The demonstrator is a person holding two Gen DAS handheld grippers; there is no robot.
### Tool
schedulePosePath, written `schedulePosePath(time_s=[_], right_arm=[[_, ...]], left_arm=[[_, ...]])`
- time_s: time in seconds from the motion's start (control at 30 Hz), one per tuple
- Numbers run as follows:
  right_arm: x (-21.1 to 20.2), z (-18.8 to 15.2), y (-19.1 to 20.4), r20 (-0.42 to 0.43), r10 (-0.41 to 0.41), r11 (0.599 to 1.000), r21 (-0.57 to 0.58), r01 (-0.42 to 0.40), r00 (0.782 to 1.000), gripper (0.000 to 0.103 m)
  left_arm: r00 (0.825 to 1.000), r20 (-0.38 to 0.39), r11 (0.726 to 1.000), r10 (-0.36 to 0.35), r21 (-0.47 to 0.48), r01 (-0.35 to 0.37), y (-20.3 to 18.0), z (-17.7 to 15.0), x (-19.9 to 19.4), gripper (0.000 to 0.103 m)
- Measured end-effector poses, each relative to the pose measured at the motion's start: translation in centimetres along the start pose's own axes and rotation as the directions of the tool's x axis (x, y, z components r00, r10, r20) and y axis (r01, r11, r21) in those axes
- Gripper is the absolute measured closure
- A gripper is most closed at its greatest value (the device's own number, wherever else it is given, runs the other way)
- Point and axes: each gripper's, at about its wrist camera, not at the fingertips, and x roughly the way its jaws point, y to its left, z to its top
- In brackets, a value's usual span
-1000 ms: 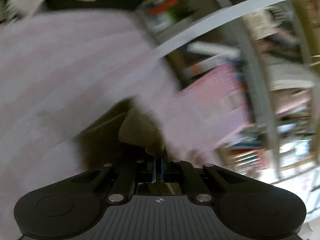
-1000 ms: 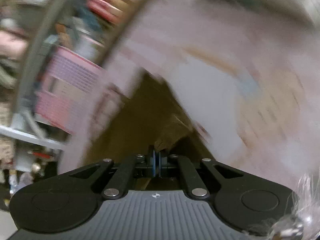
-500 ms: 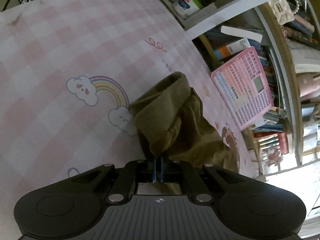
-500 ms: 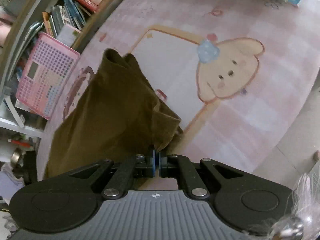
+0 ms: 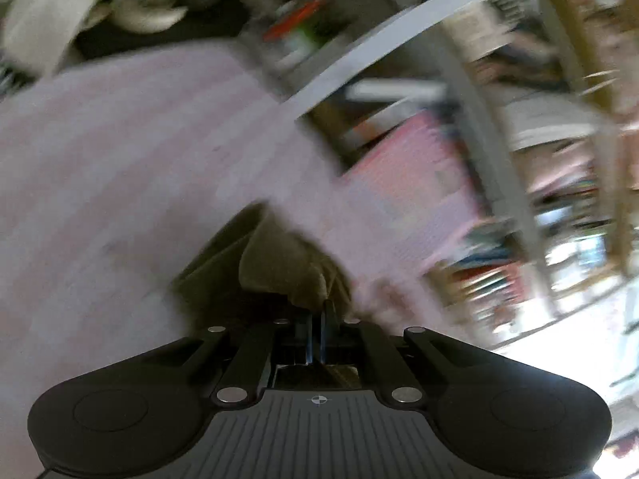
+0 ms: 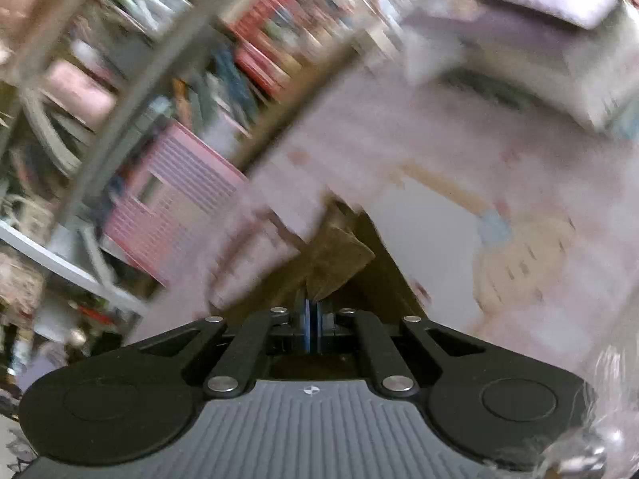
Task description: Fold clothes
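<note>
An olive-brown garment [image 5: 279,267] hangs bunched from my left gripper [image 5: 317,321], which is shut on a fold of its cloth. The same olive-brown garment [image 6: 335,259] shows in the right wrist view, where my right gripper [image 6: 312,309] is shut on another edge of it. Both views are smeared by motion. The cloth hangs over a pink checked mat [image 5: 120,159] with a cartoon bear print [image 6: 531,255]. How much of the garment rests on the mat is hidden by blur.
A shelf of books [image 6: 255,52] runs along the mat's far side. A pink toy keyboard [image 6: 175,195] leans at the foot of that shelf, pink toy keyboard [image 5: 403,167] also to the right of the left gripper. A pale bundle [image 5: 60,20] lies beyond the mat's far edge.
Half a second ago both views were sharp, with the garment spread below the grippers. Now both views blur, the shelf fills more of them and the cloth sits bunched close at the fingertips.
</note>
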Motion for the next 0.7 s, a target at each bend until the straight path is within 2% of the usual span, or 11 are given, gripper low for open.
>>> schedulePosePath(time_s=[0.1,0.2,0.4,0.47,0.57,0.63,0.67,0.7], right_arm=[[3.1,-2.5,-3.4,-0.128,-0.111,0.991,0.066,0.12,0.986,0.1],[3.1,-3.2,-3.8,-0.115,-0.113,0.99,0.065,0.121,0.987,0.1],[2.7,-3.5,-3.5,-0.098,-0.128,0.991,0.028,0.131,0.987,0.099],[2.8,-3.5,-3.2,-0.093,-0.126,0.991,0.023,0.129,0.988,0.099],[3.0,-3.1,-2.6,-0.08,-0.133,0.991,0.002,0.133,0.988,0.099],[3.1,-3.1,-2.6,-0.075,-0.137,0.99,0.002,0.138,0.988,0.099],[3.1,-3.1,-2.5,-0.073,-0.139,0.99,0.003,0.14,0.988,0.099],[3.1,-3.1,-2.6,-0.071,-0.139,0.99,0.009,0.14,0.988,0.099]], left_arm=[[0.997,-0.042,0.995,0.063,-0.07,-0.066,3.0,-1.8,0.8,0.101],[0.997,-0.029,0.995,0.065,-0.076,-0.067,3.5,-2.1,0.6,0.101],[0.999,-0.008,0.999,0.046,-0.014,-0.046,2.4,-1.7,0.1,0.101],[1.0,0.026,0.999,0.011,0.03,-0.012,1.1,-1.7,-0.5,0.101],[0.994,0.075,0.992,-0.083,0.098,0.076,-1.3,-1.7,-2.1,0.101],[0.99,0.082,0.992,-0.111,0.062,0.106,-1.0,-1.6,-2.5,0.101],[0.992,0.076,0.995,-0.098,0.027,0.096,-0.3,-1.6,-2.3,0.101],[0.997,0.051,0.999,-0.051,-0.007,0.051,0.9,-1.7,-1.7,0.101]])
